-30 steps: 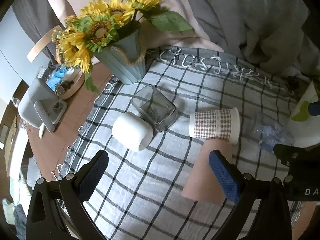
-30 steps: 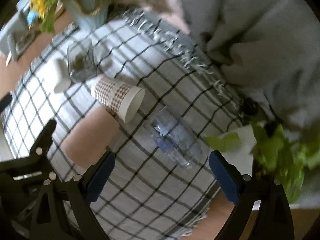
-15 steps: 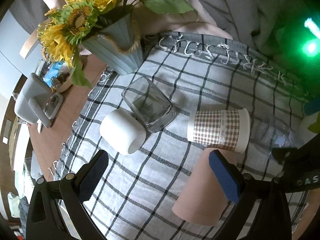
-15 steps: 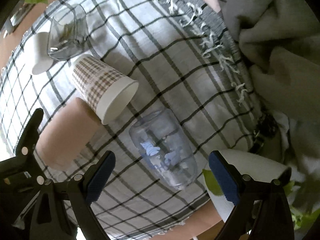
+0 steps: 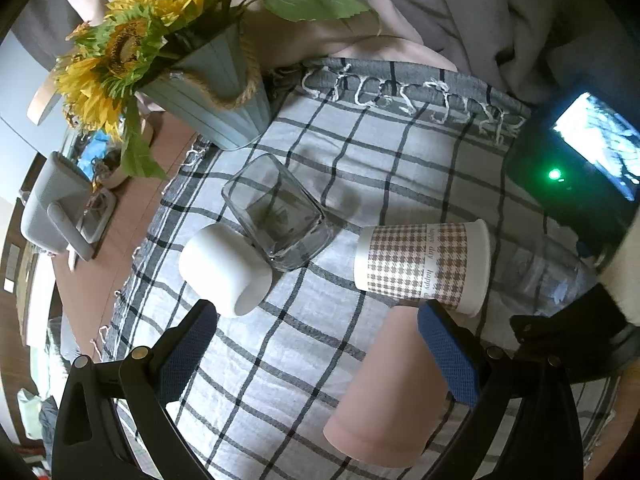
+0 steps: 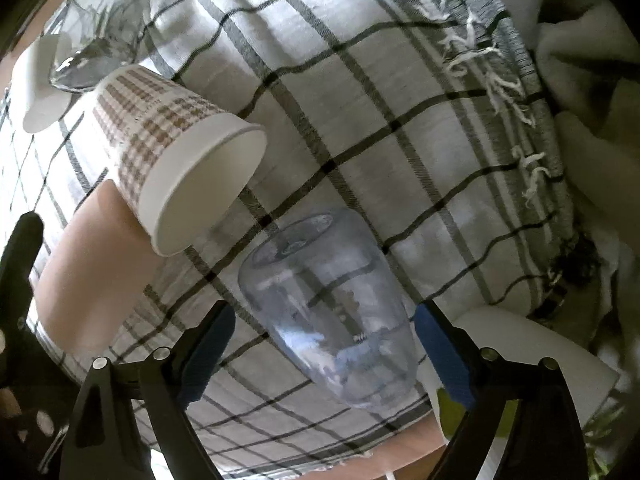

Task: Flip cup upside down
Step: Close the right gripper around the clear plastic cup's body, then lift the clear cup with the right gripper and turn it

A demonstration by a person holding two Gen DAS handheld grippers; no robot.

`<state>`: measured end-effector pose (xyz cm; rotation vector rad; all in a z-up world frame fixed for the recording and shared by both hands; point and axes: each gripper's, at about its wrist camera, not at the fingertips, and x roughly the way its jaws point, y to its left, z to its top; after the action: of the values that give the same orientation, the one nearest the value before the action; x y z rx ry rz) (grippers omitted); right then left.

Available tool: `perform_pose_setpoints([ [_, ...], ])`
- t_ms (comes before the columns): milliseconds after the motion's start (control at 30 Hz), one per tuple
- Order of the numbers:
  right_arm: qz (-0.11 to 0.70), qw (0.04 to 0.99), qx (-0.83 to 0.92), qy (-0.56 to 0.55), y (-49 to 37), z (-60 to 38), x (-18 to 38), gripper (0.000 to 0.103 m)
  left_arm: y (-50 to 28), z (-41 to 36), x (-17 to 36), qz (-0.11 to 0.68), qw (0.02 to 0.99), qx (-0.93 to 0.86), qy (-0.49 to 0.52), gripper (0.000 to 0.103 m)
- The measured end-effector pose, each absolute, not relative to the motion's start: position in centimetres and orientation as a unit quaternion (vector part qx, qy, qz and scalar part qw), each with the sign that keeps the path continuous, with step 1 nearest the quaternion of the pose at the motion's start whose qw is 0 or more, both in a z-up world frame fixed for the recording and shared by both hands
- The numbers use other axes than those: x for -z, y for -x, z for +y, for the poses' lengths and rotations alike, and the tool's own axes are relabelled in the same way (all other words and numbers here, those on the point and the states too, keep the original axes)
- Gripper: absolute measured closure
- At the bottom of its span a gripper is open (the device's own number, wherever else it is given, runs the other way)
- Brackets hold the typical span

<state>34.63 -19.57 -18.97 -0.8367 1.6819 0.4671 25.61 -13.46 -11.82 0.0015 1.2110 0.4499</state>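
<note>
Several cups lie on their sides on a checked cloth [image 5: 380, 168]. A clear plastic cup [image 6: 332, 308] lies between the open fingers of my right gripper [image 6: 320, 352], apart from both pads. A houndstooth paper cup [image 6: 172, 160] [image 5: 424, 264] lies to its left, beside a pink cup [image 5: 396, 388] [image 6: 92, 268]. A white cup [image 5: 224, 268] and a square glass [image 5: 276, 216] lie further left. My left gripper [image 5: 316, 352] is open and empty above the cloth, its right pad in front of the pink cup.
A pale blue vase of sunflowers [image 5: 208, 92] stands at the cloth's far left corner. Grey bedding [image 5: 500, 12] lies behind the cloth. A white pot with green leaves [image 6: 532, 364] stands right of the clear cup. The right gripper's body [image 5: 580, 184] shows at the right.
My right gripper has come down and forward, so the clear cup now lies between its fingers. My left gripper has edged closer to the cups. No cup has moved.
</note>
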Motion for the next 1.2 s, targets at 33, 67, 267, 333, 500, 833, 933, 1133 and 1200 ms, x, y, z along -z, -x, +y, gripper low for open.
perform_pose_setpoints([
  [33,0.716,0.566,-0.199,0.356,-34.7,-19.6,19.1,0.012,-25.6,-13.5,11.8,0.564,0.799,-0.209,-0.002,0.001],
  [67,0.718,0.565,-0.199,0.355,-34.8,-19.5,19.4,0.012,-25.7,-13.6,11.9,0.564,0.799,-0.209,-0.004,0.001],
  [267,0.720,0.563,-0.191,0.358,-35.0,-19.9,20.5,0.013,-25.8,-13.5,12.0,0.567,0.797,-0.207,-0.004,0.001],
  [333,0.723,0.564,-0.189,0.353,-35.1,-20.2,20.8,0.013,-25.9,-13.5,12.0,0.568,0.797,-0.206,-0.004,0.001],
  [500,0.725,0.560,-0.179,0.358,-34.9,-21.0,22.0,0.017,-25.9,-13.7,12.0,0.567,0.798,-0.205,-0.007,0.001],
  [833,0.729,0.592,-0.149,0.310,-34.7,-23.1,21.9,0.023,-25.2,-13.1,11.6,0.568,0.801,-0.190,-0.004,0.001],
  [933,0.729,0.600,-0.145,0.295,-34.1,-23.3,21.1,0.023,-24.8,-13.3,11.1,0.565,0.806,-0.174,-0.014,0.001],
  [1133,0.728,0.612,-0.133,0.280,-33.0,-24.2,19.1,0.023,-23.5,-12.8,9.6,0.554,0.817,-0.157,-0.026,0.001],
  [1200,0.727,0.616,-0.124,0.275,-32.3,-24.3,18.2,0.023,-23.0,-12.3,9.3,0.555,0.817,-0.152,-0.024,0.001],
])
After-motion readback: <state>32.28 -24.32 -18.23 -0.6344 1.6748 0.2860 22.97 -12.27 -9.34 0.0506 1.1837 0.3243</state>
